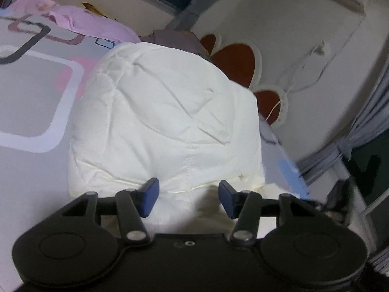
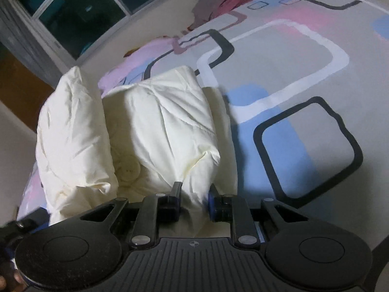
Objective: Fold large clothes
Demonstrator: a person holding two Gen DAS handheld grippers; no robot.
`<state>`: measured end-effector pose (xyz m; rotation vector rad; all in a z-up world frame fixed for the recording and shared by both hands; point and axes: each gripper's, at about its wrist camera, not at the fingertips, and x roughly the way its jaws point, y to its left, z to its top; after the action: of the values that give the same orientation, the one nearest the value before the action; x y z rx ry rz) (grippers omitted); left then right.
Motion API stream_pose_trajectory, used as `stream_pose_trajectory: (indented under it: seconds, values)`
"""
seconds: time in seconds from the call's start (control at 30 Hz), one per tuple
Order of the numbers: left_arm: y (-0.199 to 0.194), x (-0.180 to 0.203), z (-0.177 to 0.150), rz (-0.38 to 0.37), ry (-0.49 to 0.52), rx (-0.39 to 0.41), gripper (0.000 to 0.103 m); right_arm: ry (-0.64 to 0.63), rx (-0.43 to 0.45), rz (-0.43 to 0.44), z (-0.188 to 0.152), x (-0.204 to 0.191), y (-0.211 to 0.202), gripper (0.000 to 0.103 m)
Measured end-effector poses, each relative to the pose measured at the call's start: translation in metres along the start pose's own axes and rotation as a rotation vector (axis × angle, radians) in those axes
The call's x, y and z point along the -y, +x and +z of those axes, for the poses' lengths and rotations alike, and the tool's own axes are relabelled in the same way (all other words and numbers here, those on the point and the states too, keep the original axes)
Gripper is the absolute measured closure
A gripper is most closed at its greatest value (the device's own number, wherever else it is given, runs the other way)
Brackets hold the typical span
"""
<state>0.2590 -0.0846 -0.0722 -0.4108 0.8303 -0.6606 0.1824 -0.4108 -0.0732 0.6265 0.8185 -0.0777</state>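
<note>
A cream padded garment (image 1: 167, 121) lies bunched and partly folded on the patterned bed sheet (image 1: 31, 102). In the left wrist view my left gripper (image 1: 188, 196) is open, its blue pads (image 1: 150, 196) spread just above the garment's near edge, holding nothing. In the right wrist view the same garment (image 2: 167, 126) stands in two puffy folds. My right gripper (image 2: 194, 199) is shut on a bunched end of the garment, with cloth pinched between its fingers (image 2: 176, 194).
A pink cloth (image 1: 80, 22) and a pile of other clothes (image 2: 218, 4) lie at the far end of the bed. A red heart-shaped cushion (image 1: 233, 60) leans on the wall. A dark window (image 2: 73, 7) and curtain (image 1: 364, 126) border the bed.
</note>
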Motion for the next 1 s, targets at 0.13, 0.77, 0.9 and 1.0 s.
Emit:
stream_pose_trajectory:
  seconds: [0.13,0.77,0.9,1.0]
  values:
    - [-0.028,-0.002,0.012,-0.039,0.018,0.05,0.048,0.005,0.164,-0.015,0.012,-0.008,-0.04,0.038]
    - [0.048,-0.011,0.096,-0.063,0.103,0.018,0.059,-0.306,-0.031,0.031,0.066,-0.091,0.049,0.07]
    - [0.082,-0.01,0.084,-0.037,0.096,-0.03,0.059,-0.276,-0.042,-0.006,0.052,-0.063,0.059,0.07]
    - [0.098,-0.005,0.076,0.012,0.139,-0.049,0.059,-0.192,-0.048,0.028,0.047,-0.038,0.069,0.07]
